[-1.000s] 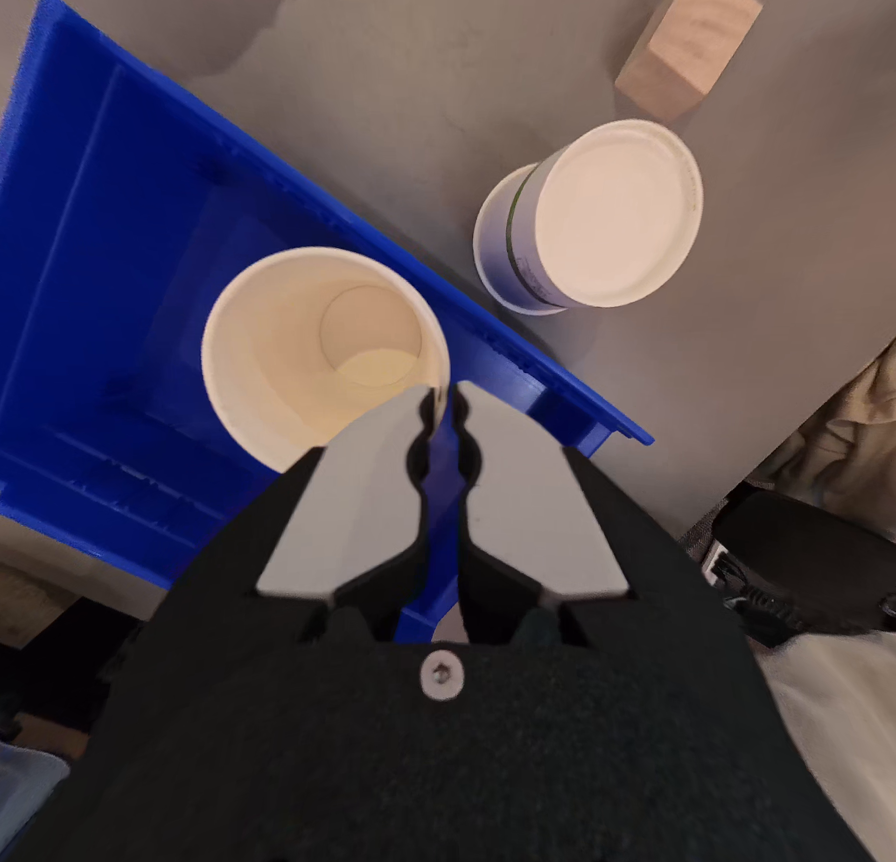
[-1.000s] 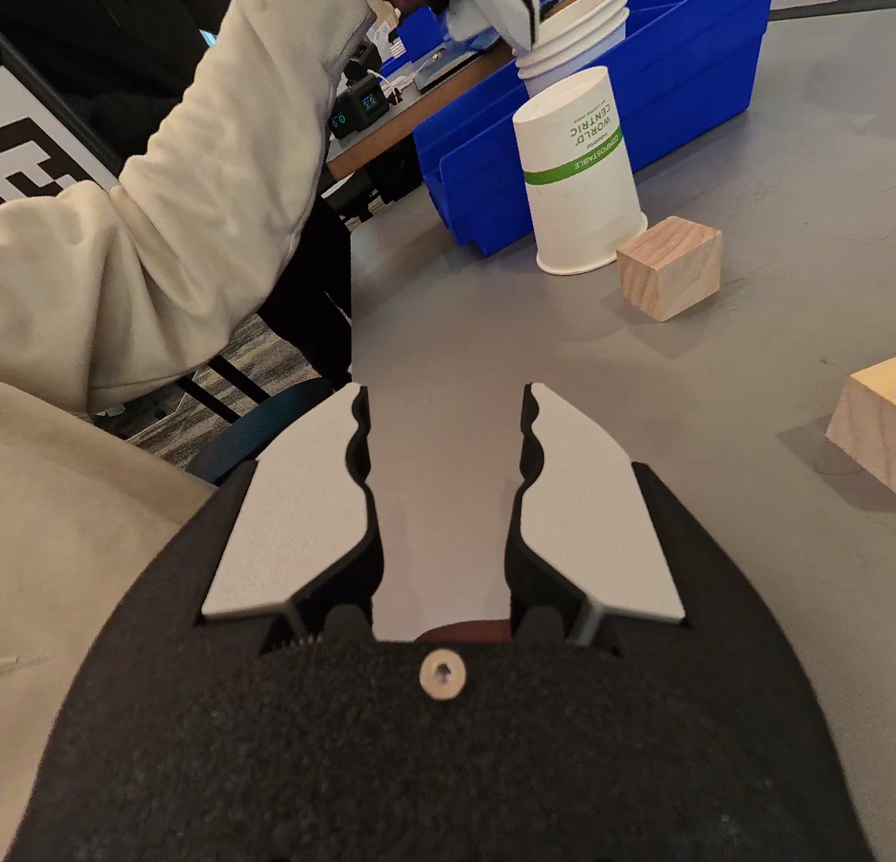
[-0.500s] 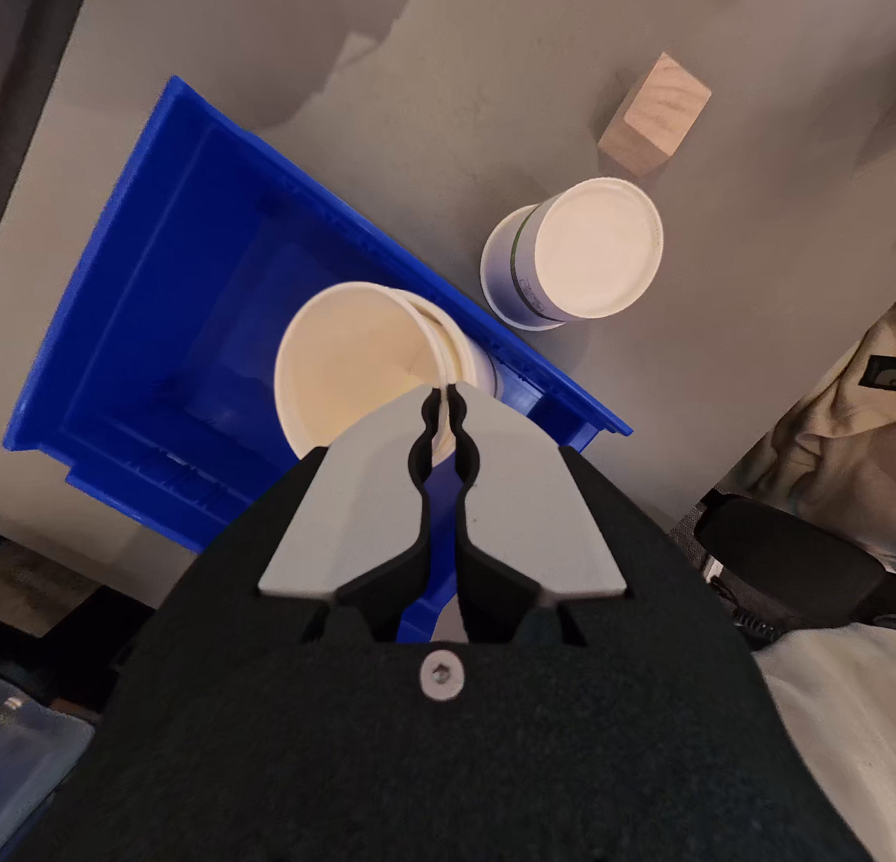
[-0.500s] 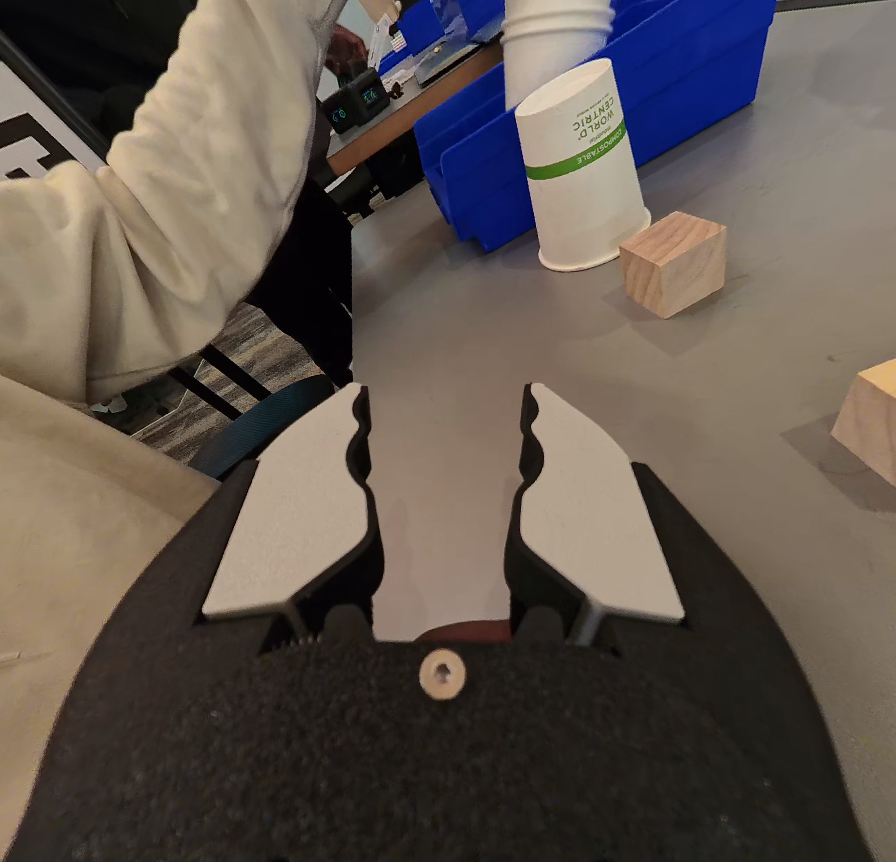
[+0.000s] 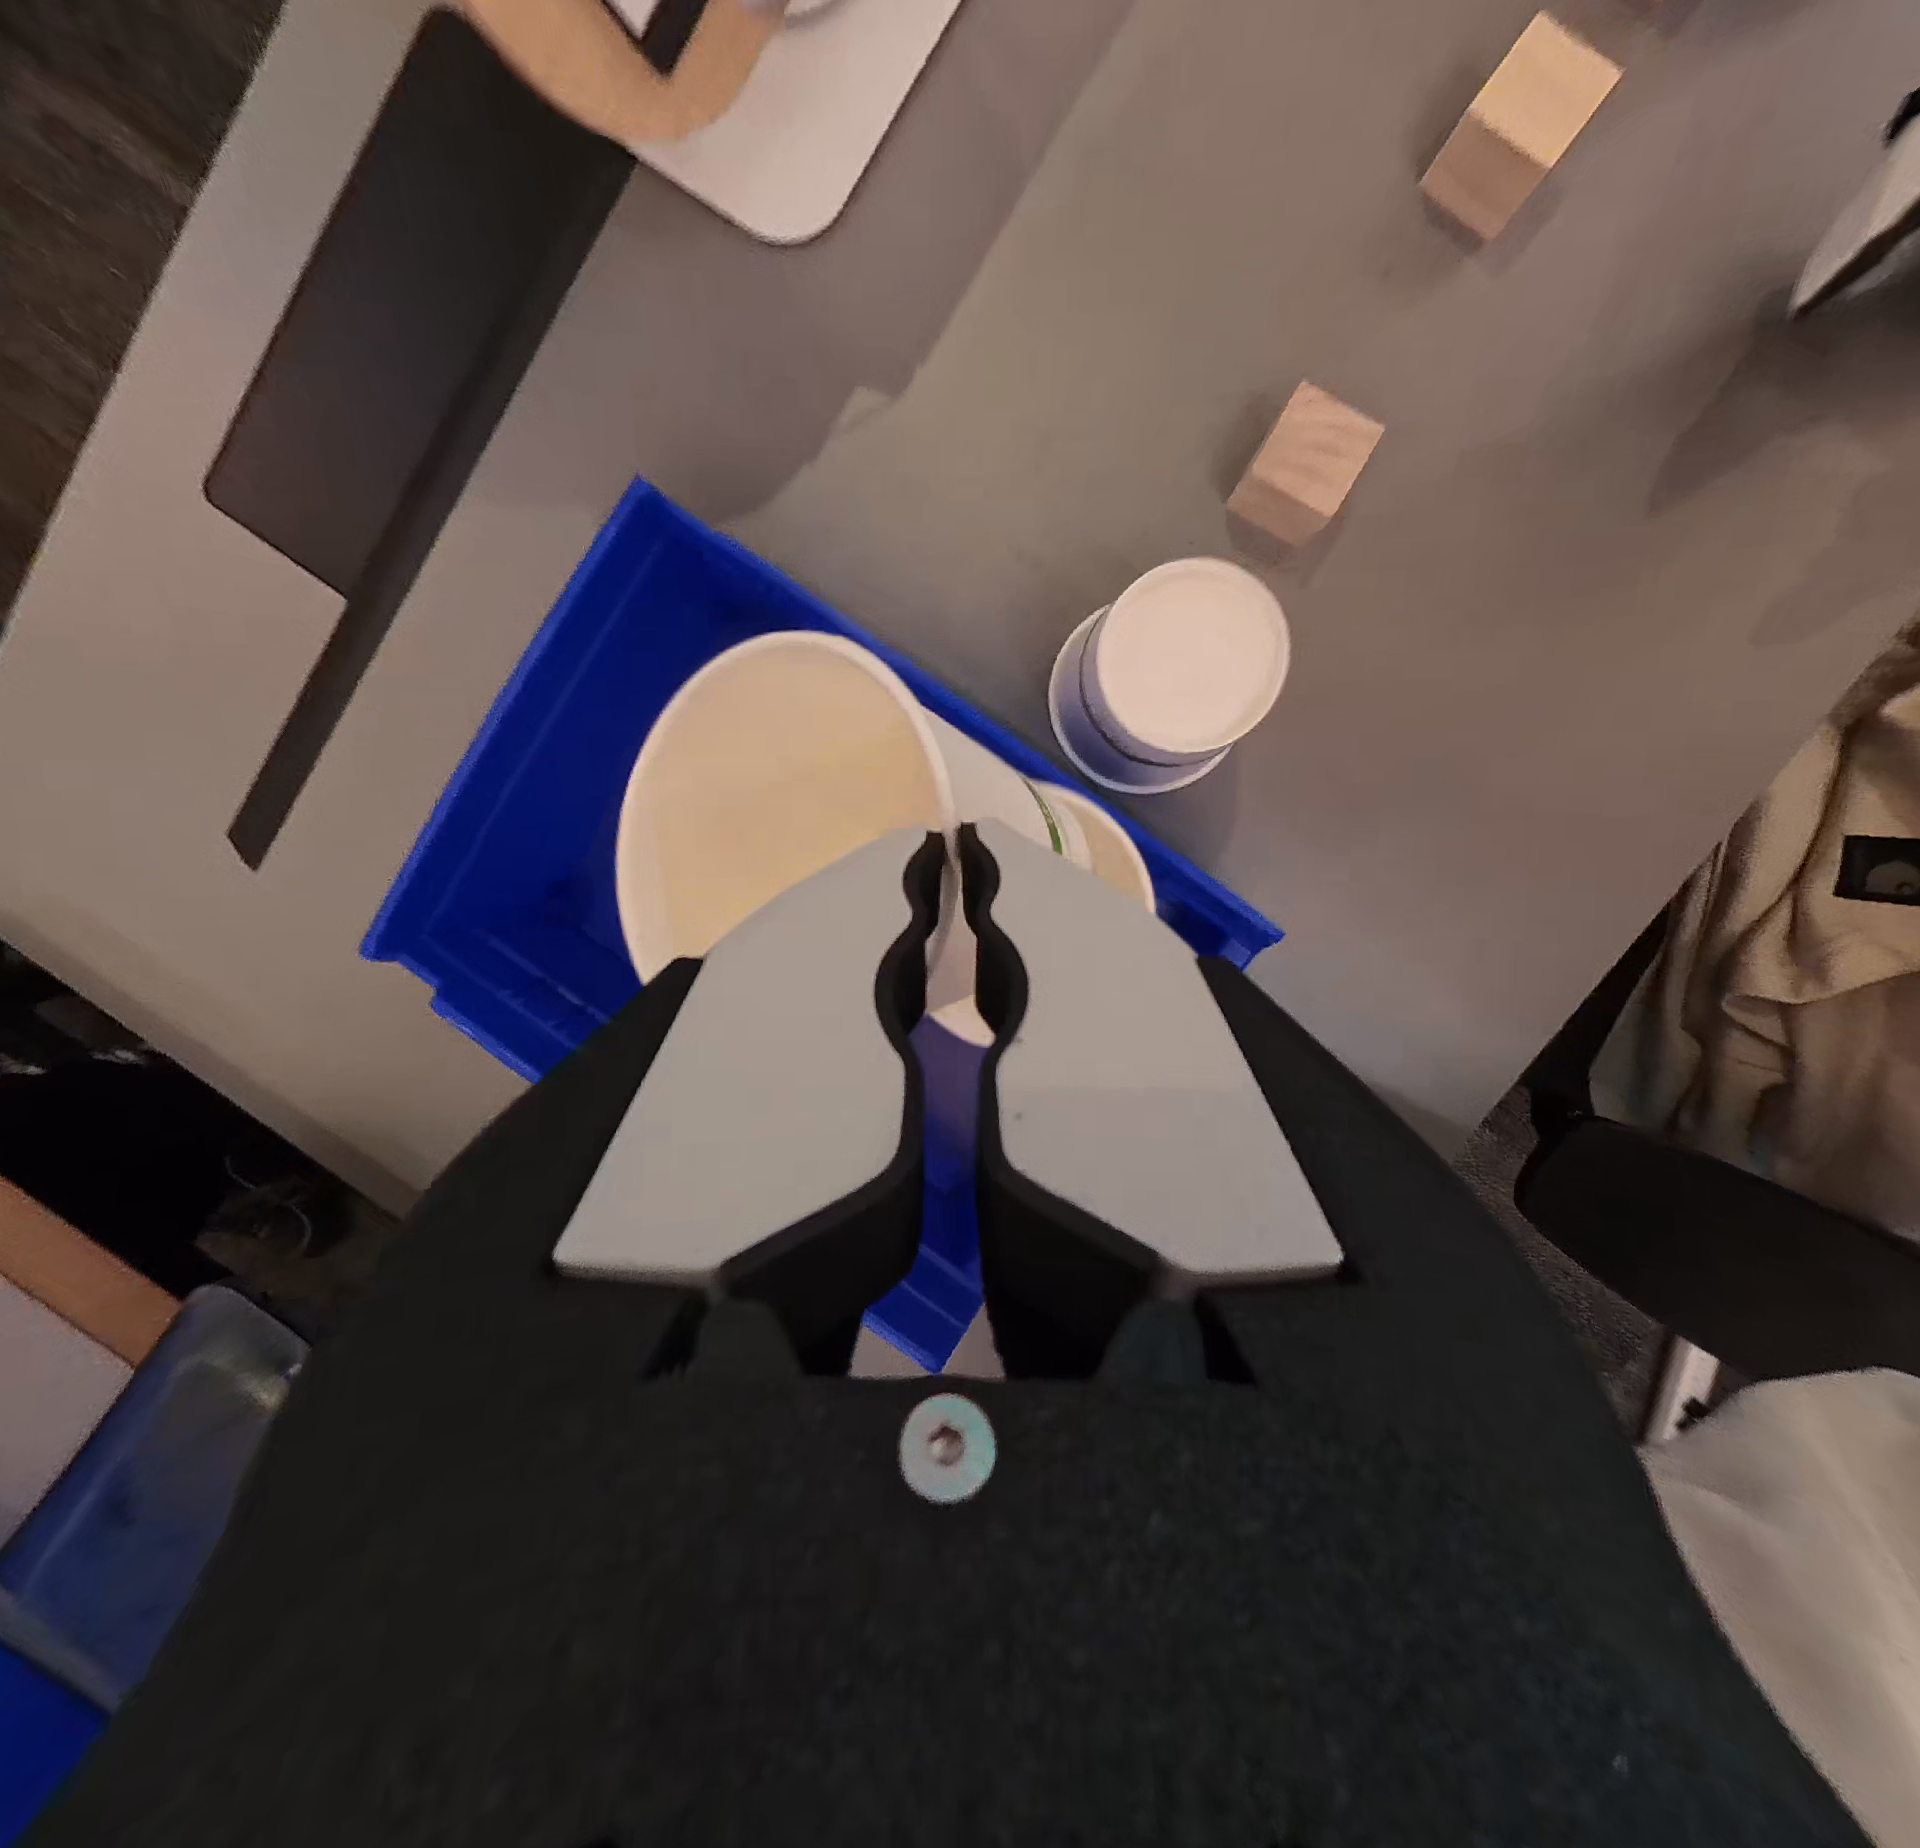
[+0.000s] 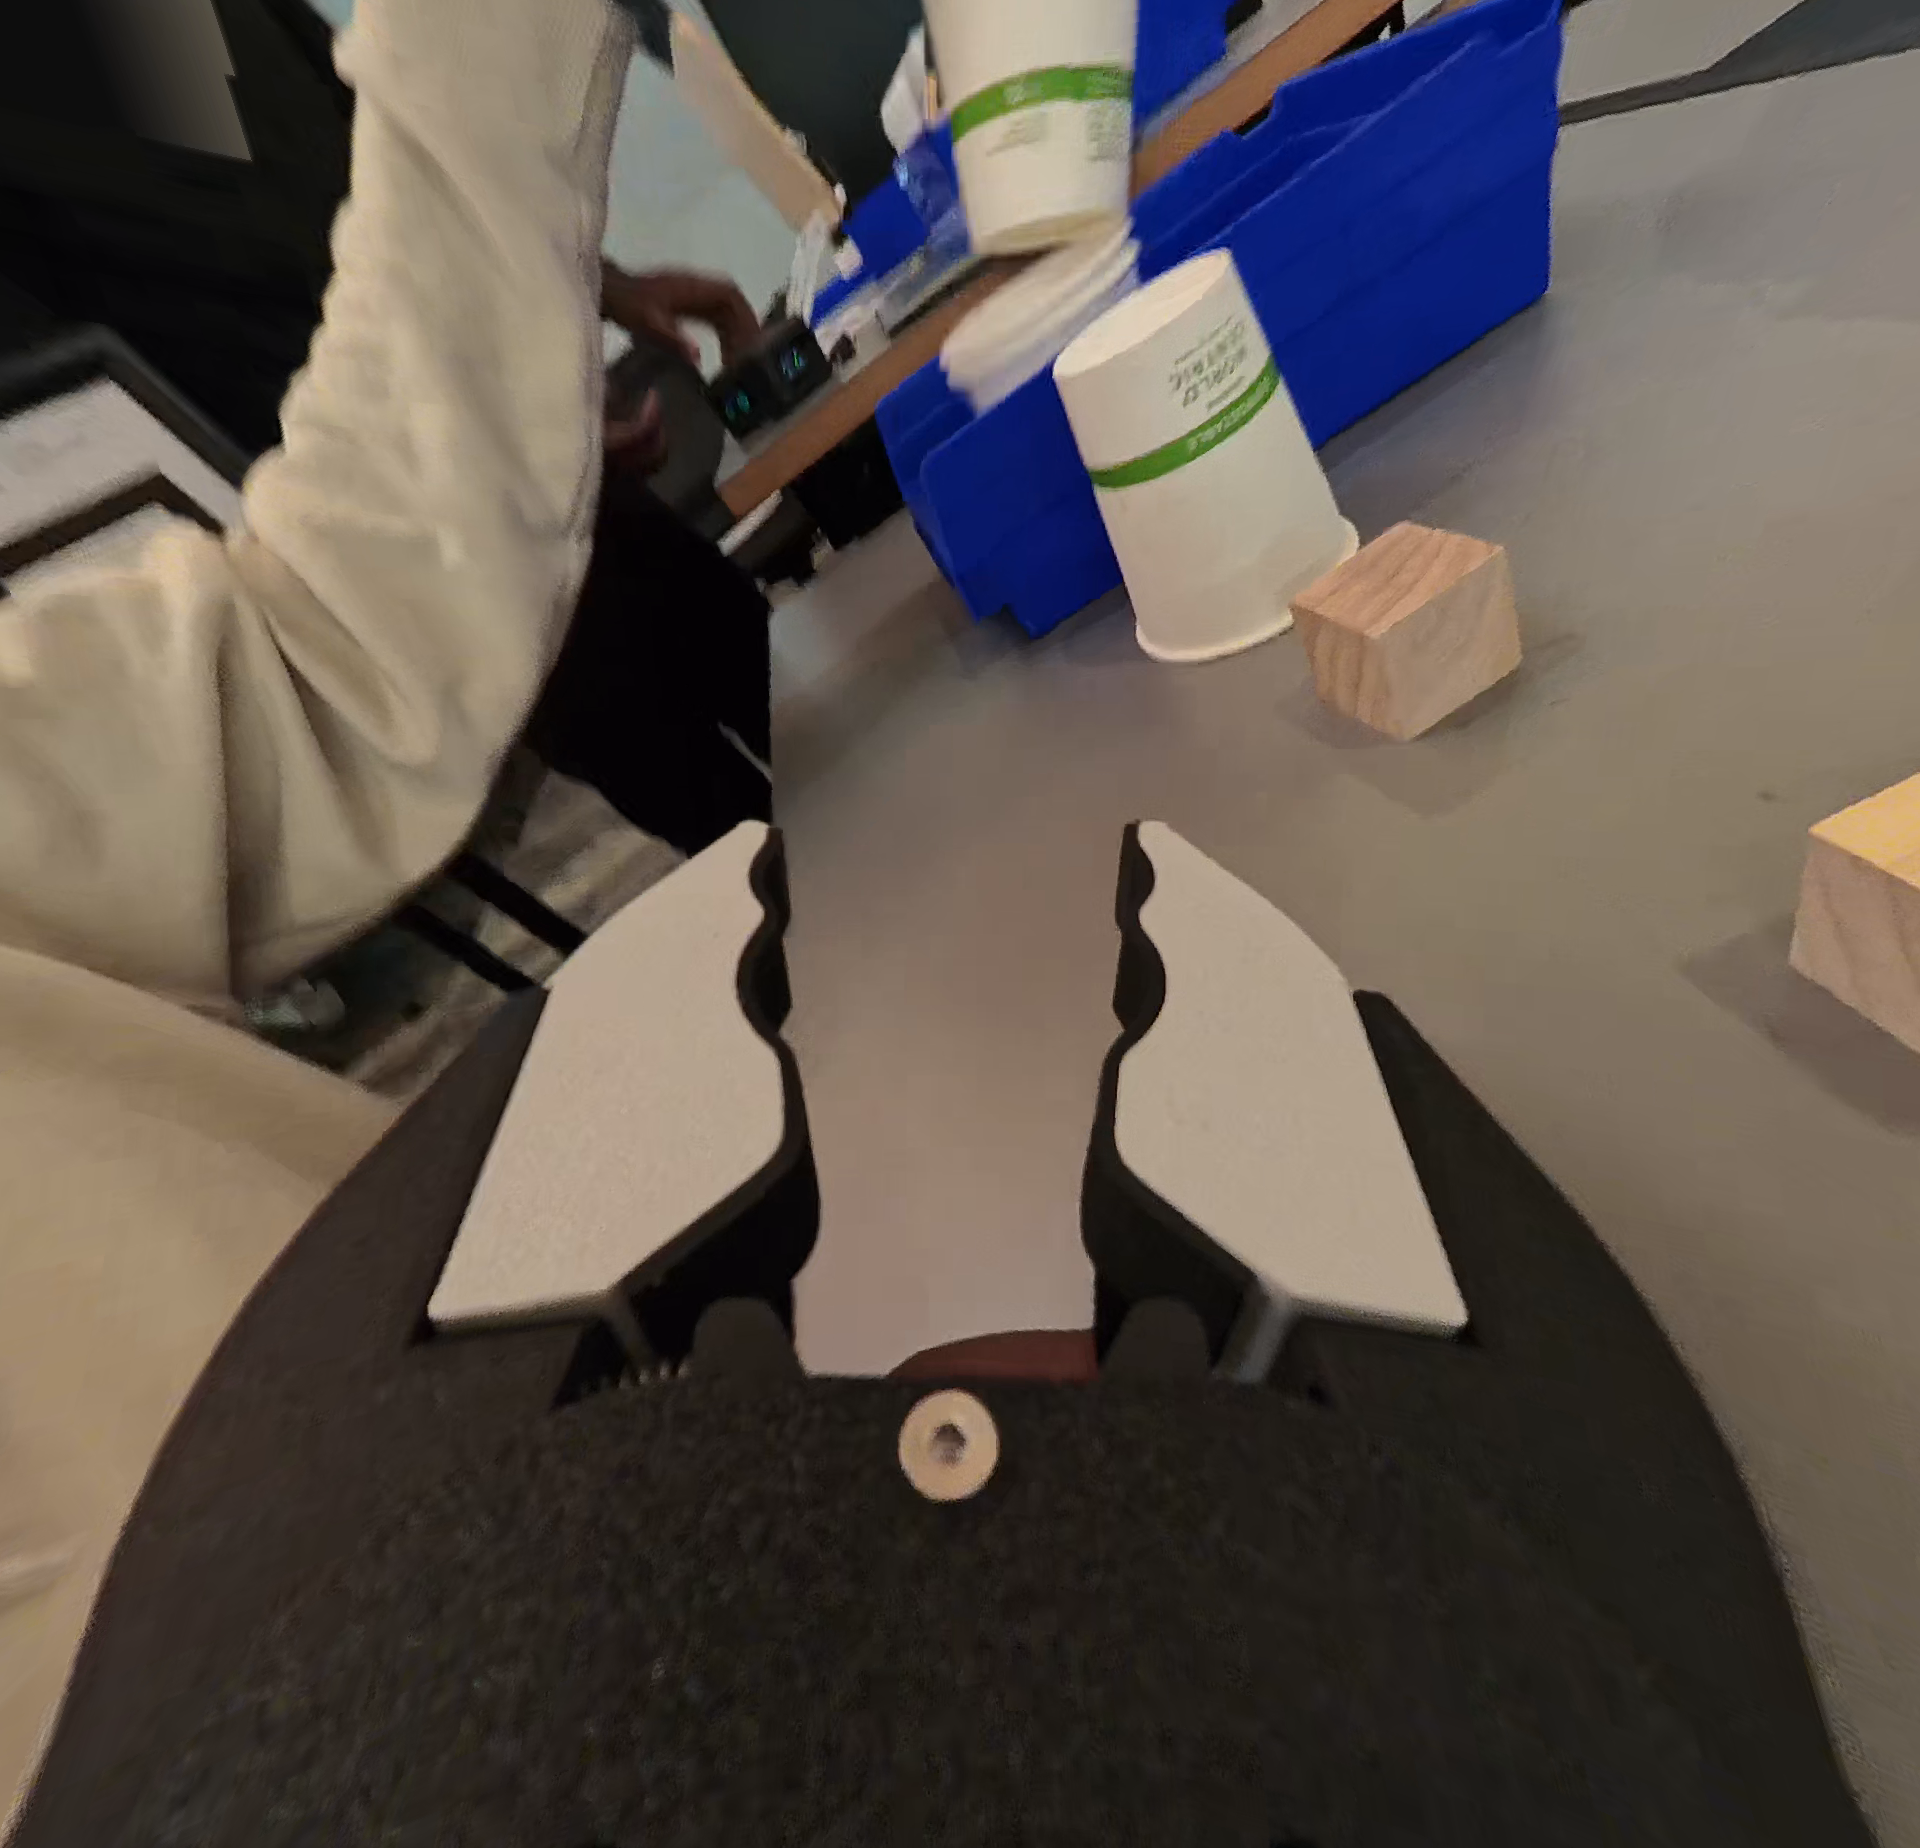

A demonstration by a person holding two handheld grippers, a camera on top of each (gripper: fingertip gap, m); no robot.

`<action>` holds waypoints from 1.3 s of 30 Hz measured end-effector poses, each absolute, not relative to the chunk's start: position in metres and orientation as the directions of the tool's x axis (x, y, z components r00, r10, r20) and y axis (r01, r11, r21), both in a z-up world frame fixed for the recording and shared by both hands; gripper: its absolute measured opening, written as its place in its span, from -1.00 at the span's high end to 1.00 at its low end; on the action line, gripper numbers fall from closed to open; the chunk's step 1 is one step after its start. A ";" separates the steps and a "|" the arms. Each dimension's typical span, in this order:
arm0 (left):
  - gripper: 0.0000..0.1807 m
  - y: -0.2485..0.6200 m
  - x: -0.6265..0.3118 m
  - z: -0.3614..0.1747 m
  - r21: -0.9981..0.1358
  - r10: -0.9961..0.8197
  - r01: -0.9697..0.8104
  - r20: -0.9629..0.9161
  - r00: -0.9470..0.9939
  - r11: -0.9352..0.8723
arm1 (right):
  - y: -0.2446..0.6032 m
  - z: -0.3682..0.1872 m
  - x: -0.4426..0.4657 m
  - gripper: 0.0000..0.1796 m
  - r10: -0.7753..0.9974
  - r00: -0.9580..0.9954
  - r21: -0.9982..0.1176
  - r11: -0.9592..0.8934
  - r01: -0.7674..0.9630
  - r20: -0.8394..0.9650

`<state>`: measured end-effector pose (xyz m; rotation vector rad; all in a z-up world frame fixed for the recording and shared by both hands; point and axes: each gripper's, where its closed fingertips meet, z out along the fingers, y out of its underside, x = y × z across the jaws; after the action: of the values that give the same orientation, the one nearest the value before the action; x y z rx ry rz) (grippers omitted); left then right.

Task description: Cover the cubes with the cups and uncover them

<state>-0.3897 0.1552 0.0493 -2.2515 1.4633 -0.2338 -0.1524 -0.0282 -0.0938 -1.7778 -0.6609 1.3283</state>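
My left gripper (image 5: 953, 842) is shut on the rim of a white paper cup (image 5: 774, 790) and holds it mouth-up high above the blue bin (image 5: 499, 842). The same cup (image 6: 1023, 84) shows lifted in the right wrist view, above more cups (image 6: 1023, 328) stacked in the bin. A second white cup with a green band (image 5: 1174, 671) (image 6: 1195, 468) stands upside down on the grey table. A wooden cube (image 5: 1304, 468) (image 6: 1408, 629) lies right beside it. More cubes (image 5: 1517, 125) (image 6: 1865, 910) lie farther along. My right gripper (image 6: 951, 842) is open and empty, low over the table.
A person's cream sleeve (image 6: 343, 572) reaches up on the left of the right wrist view. A black chair (image 5: 1704, 1237) stands off the table's edge. A dark pad (image 5: 384, 364) and a white board (image 5: 790, 105) lie on the far table.
My left gripper has risen with the cup, pulling it up out of the stack in the bin; the table looks farther below. My right gripper has stayed open in place.
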 end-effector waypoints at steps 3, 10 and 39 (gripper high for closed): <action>0.96 0.149 -0.367 0.072 -0.488 -0.918 -0.826 -0.114 0.379 -0.281 | -0.011 -0.071 -0.161 0.27 0.732 0.216 -0.761 -0.598 -0.250 -0.646; 0.97 0.133 -0.290 0.112 -0.526 -0.956 -0.839 -0.153 0.252 -0.137 | 0.030 -0.011 -0.193 0.14 0.459 -0.306 -0.263 -0.819 -0.511 -0.834; 0.54 0.032 -0.172 0.067 -0.724 -0.984 -0.680 -0.178 0.025 0.114 | 0.067 0.025 -0.108 0.09 0.539 -0.428 -0.066 -0.674 -0.736 -0.726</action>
<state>-0.1718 0.0317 0.0674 -1.6314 1.7213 -0.5744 -0.1084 0.0665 0.0246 -0.9548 0.3365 2.1295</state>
